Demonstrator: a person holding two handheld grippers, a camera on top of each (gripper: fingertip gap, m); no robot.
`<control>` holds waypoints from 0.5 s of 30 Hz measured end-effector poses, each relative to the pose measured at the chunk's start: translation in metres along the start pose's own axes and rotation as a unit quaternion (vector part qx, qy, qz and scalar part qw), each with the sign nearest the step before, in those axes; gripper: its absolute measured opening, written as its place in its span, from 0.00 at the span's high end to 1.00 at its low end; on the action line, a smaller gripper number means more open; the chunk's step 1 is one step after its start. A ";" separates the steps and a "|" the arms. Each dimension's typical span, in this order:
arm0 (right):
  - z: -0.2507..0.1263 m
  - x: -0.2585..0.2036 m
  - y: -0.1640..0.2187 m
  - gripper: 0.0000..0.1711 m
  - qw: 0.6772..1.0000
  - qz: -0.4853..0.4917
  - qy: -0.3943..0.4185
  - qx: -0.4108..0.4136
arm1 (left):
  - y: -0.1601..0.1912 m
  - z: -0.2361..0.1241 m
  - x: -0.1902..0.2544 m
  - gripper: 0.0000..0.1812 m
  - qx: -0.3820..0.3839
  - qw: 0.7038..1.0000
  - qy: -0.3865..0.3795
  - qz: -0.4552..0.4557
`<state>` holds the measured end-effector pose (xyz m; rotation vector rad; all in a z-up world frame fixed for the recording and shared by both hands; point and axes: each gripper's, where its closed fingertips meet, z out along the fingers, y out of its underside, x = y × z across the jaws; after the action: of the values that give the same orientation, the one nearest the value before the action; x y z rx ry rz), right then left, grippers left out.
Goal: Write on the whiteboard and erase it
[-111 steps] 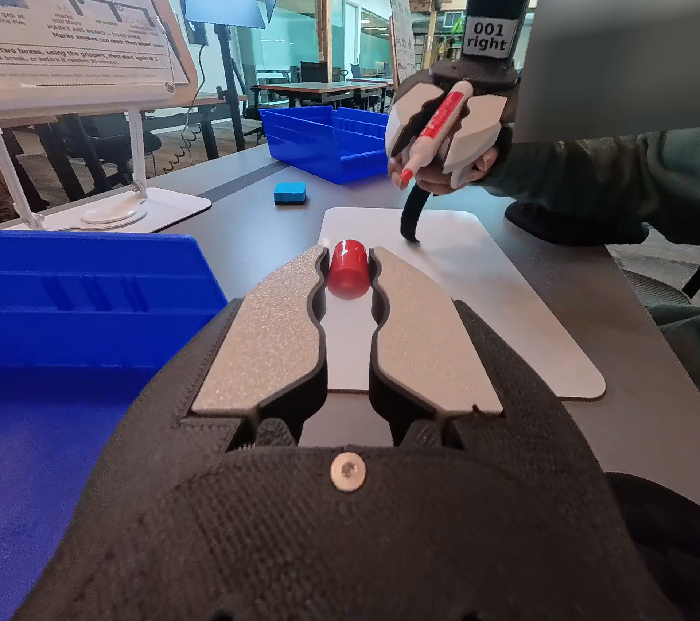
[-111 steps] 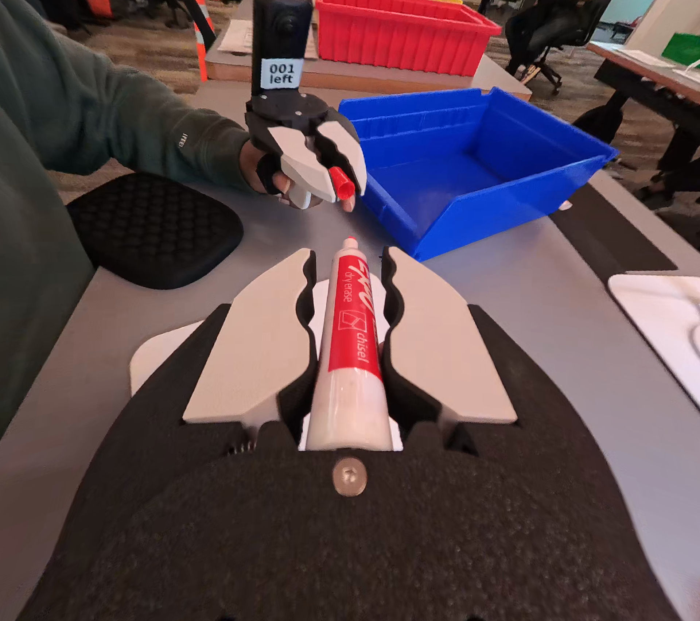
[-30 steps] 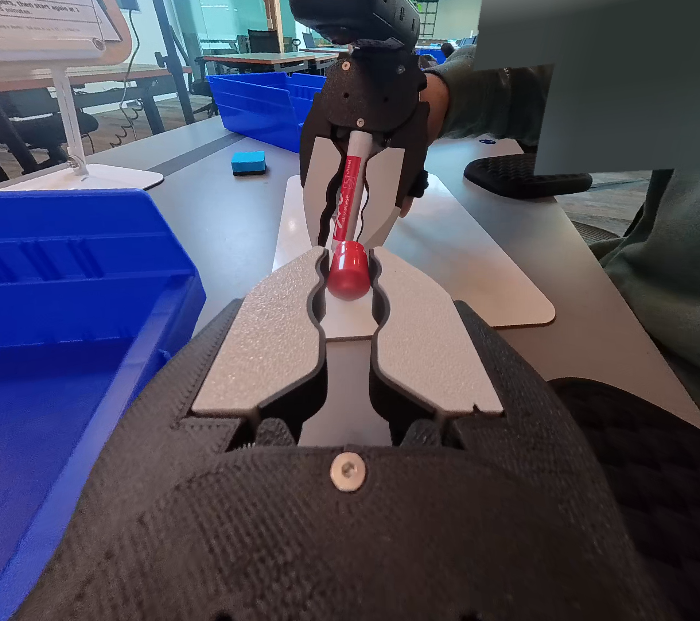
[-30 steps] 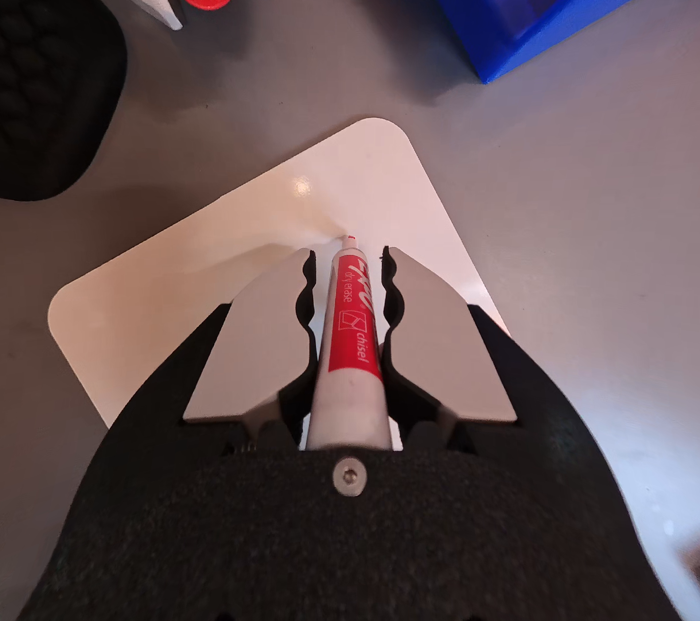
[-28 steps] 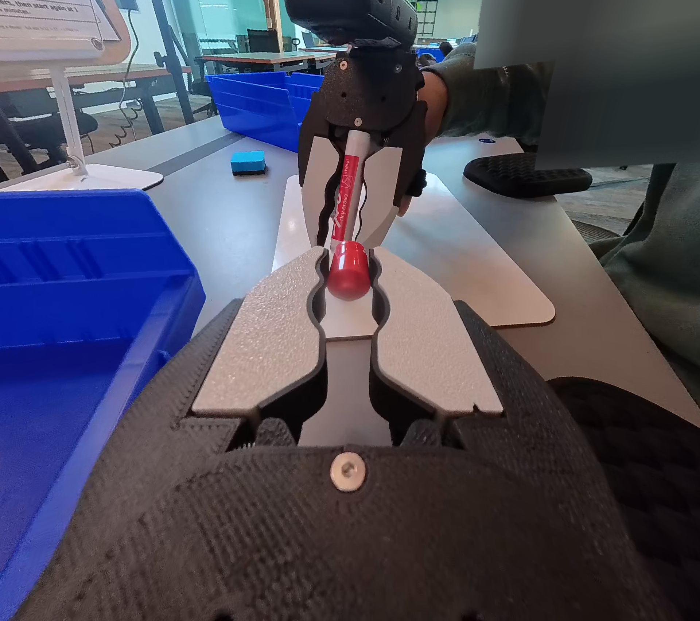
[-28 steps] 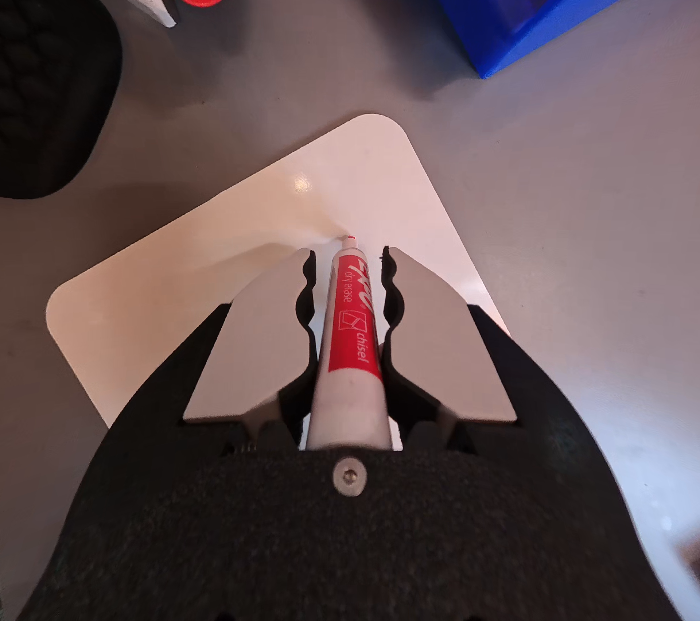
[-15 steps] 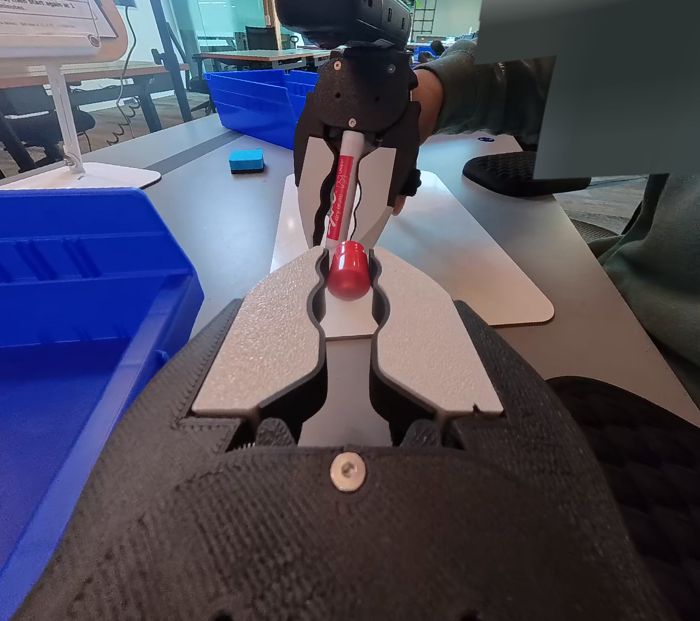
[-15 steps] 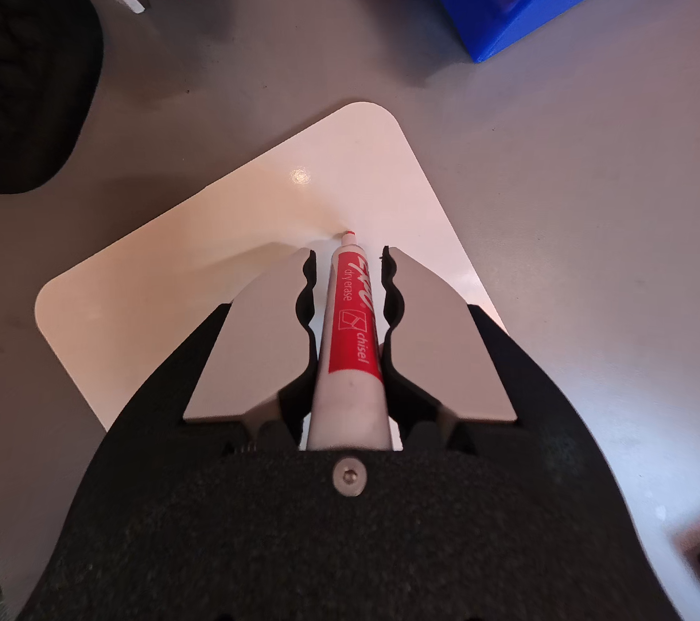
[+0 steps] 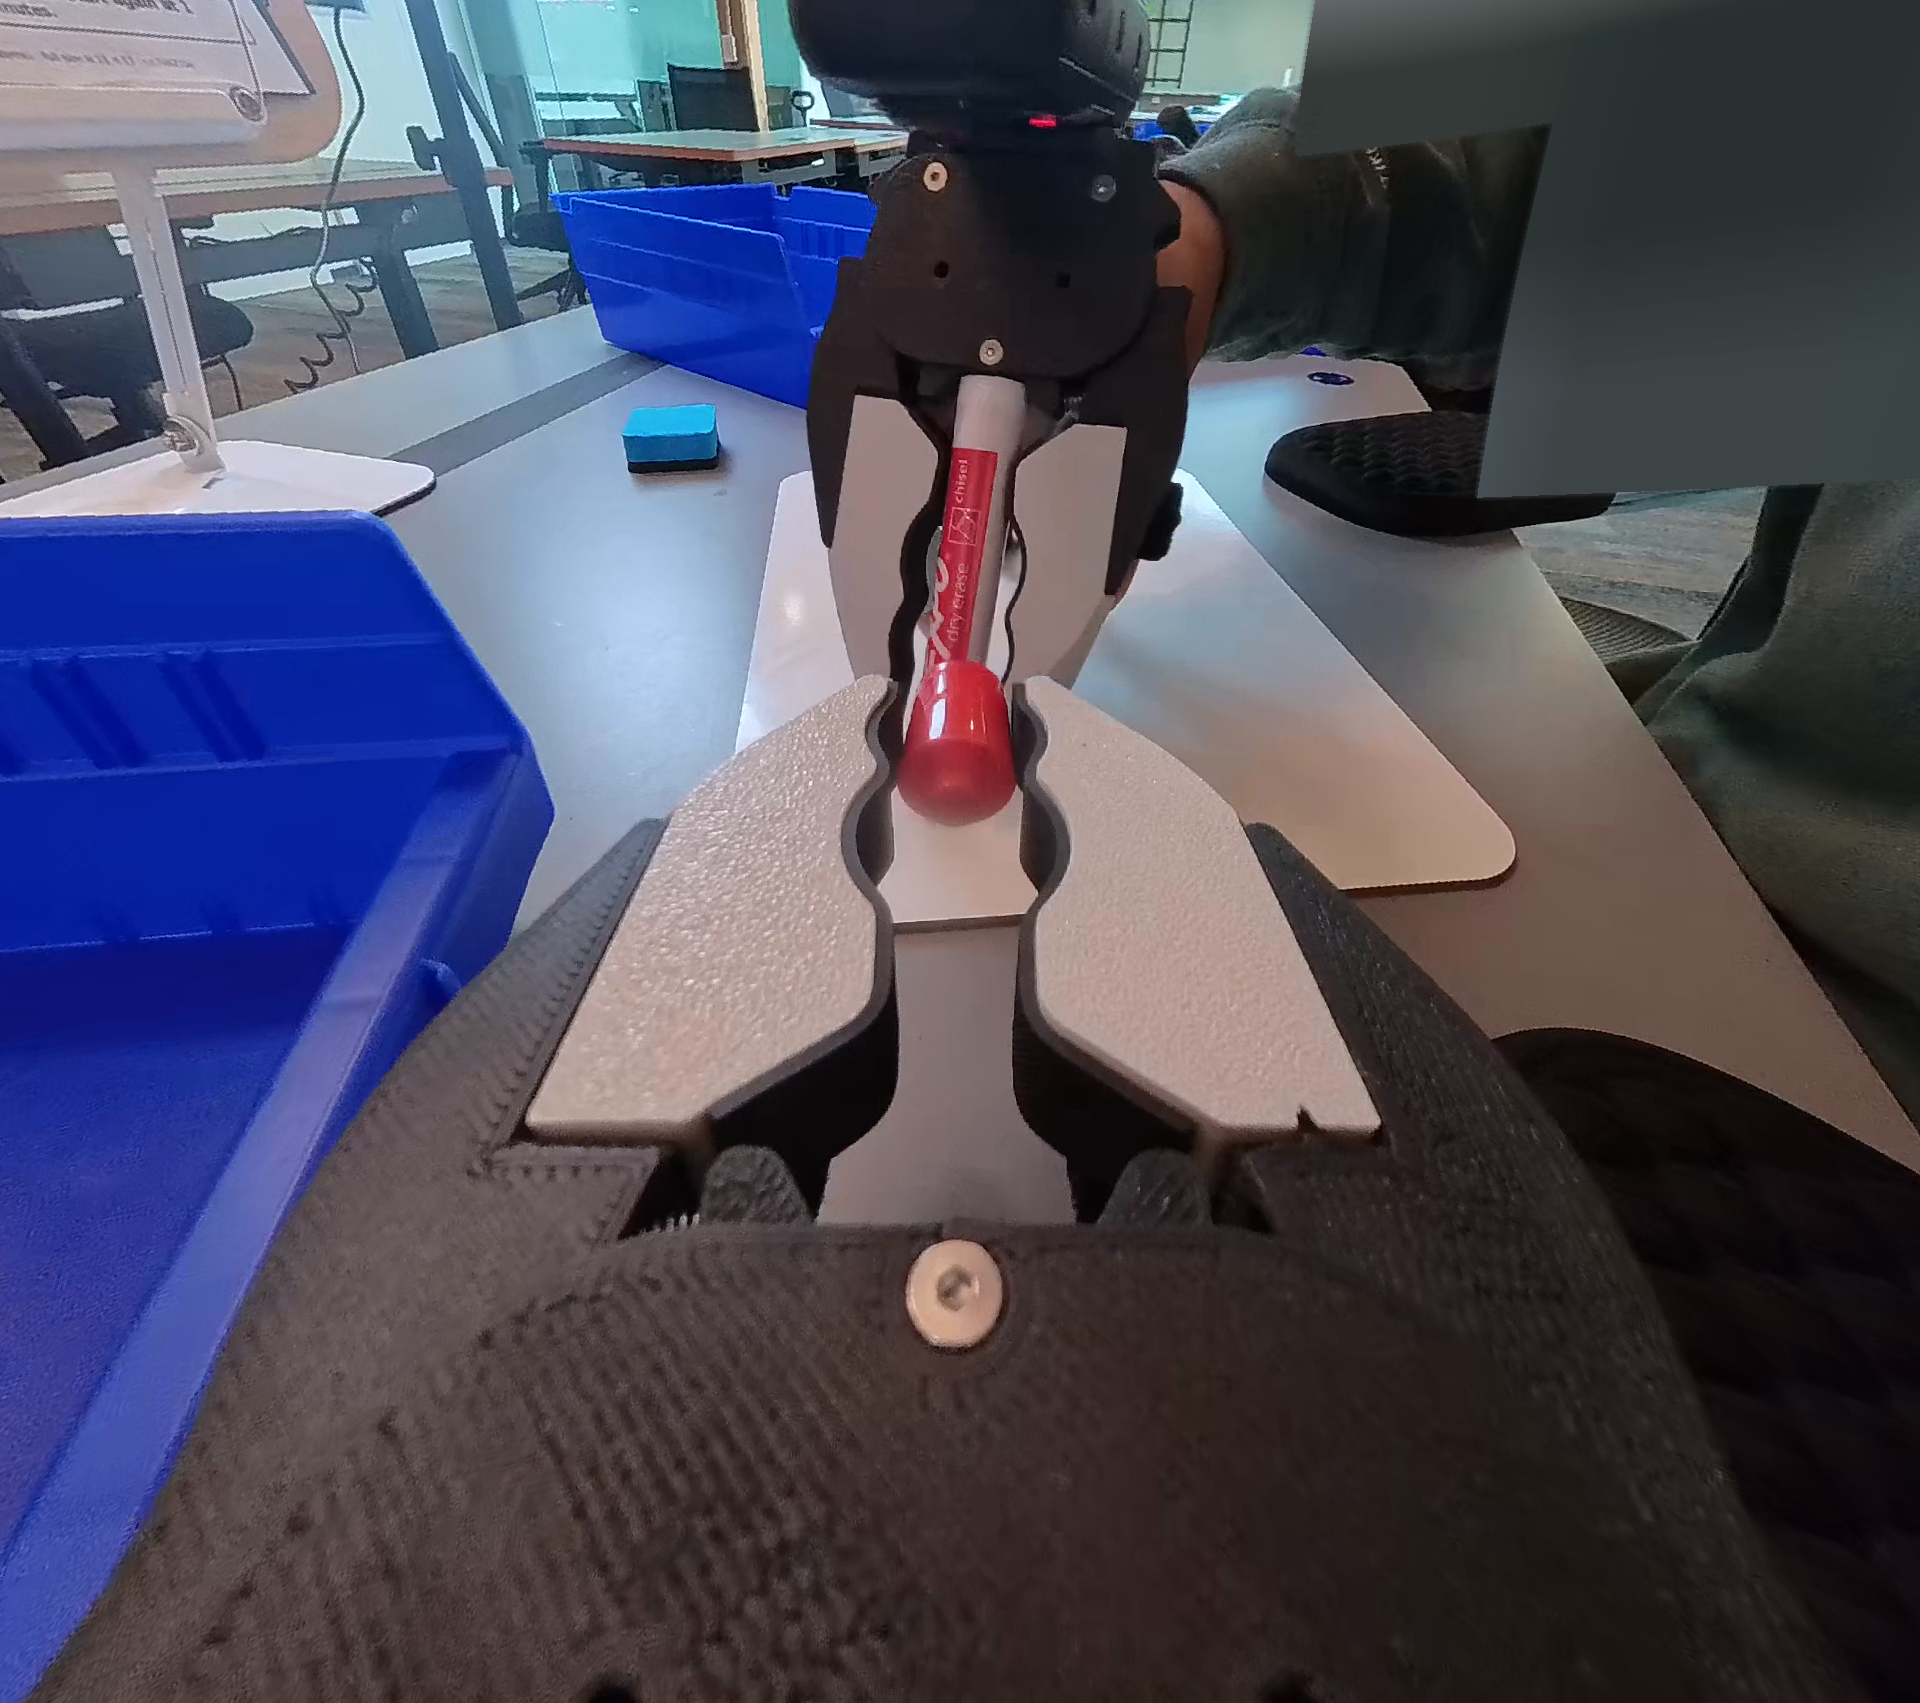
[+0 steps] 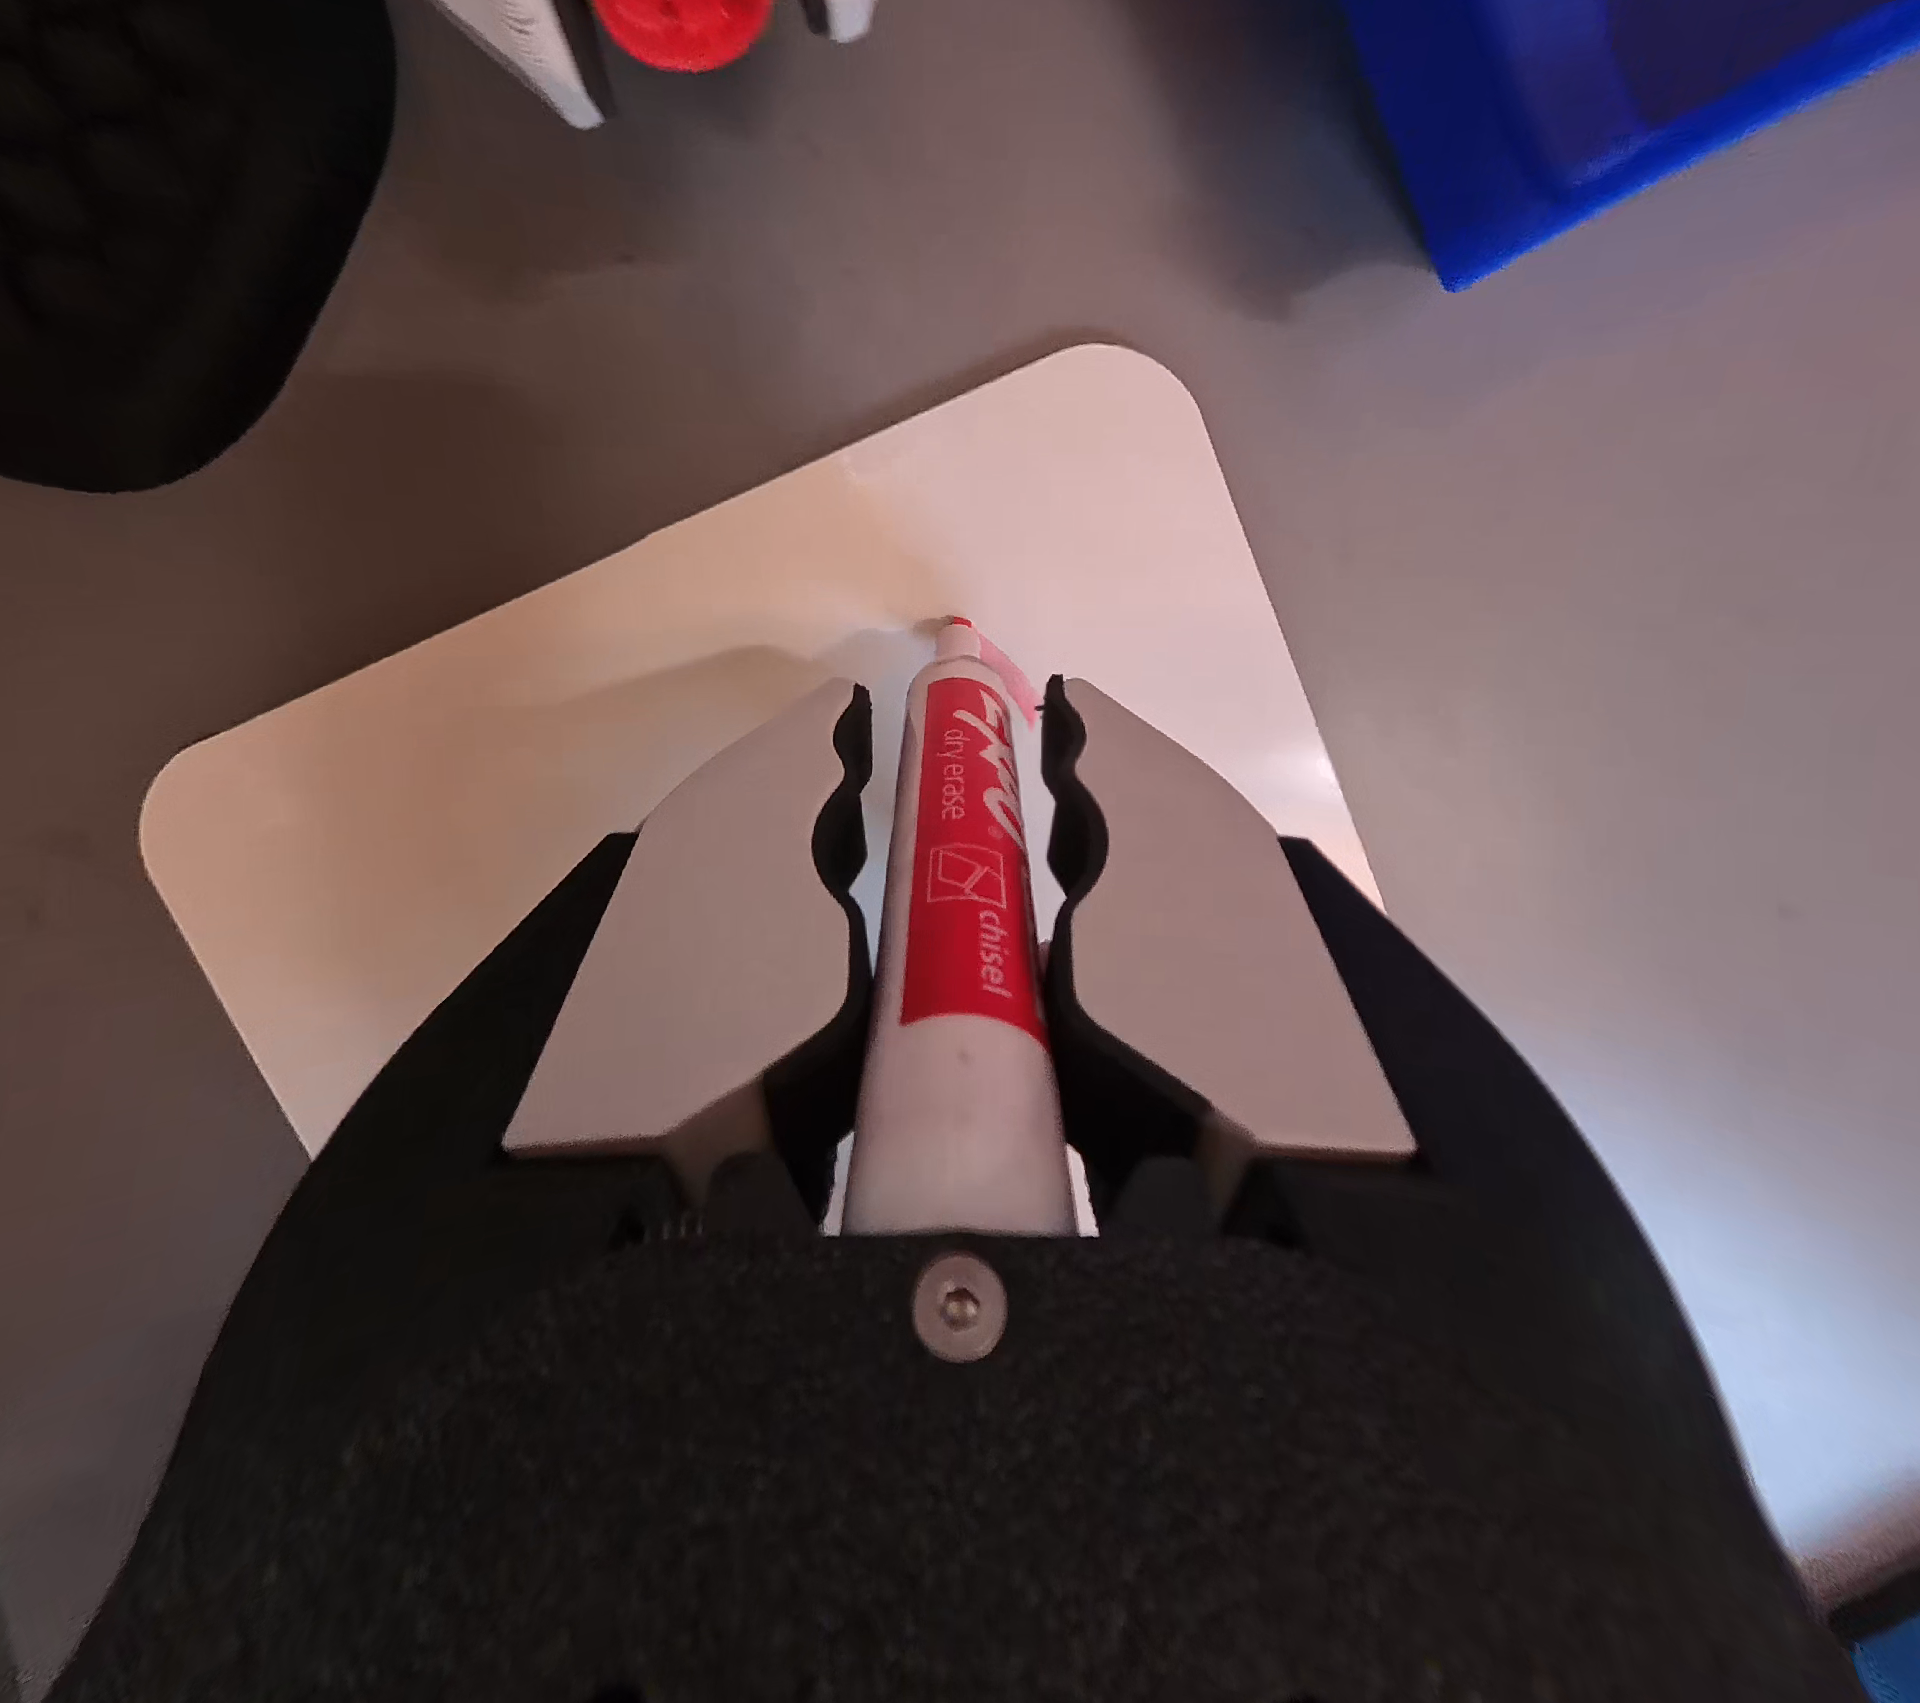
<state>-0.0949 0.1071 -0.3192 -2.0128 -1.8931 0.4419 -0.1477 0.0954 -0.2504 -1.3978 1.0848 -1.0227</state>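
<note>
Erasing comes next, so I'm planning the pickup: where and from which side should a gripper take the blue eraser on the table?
Come from above and close across the eraser's short width: it lies flat, low and free-standing.

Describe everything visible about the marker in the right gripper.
The marker is a white plastic barrel with a red printed label band, uncapped, clamped lengthwise between the right gripper's grey fingers. It points steeply down, its red tip at the whiteboard near one rounded corner, with a short pale red stroke beside the tip. Its red cap is apart, held in the left gripper.
</note>
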 end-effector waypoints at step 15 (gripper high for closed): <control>-0.001 -0.057 0.001 0.82 0.996 -0.068 -0.048 -0.031 | 0.001 0.001 0.002 0.89 -0.001 1.000 0.003 0.001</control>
<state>-0.0977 0.0504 -0.3193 -1.9162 -2.1107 0.4558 -0.1465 0.0937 -0.2509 -1.3964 1.0924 -1.0259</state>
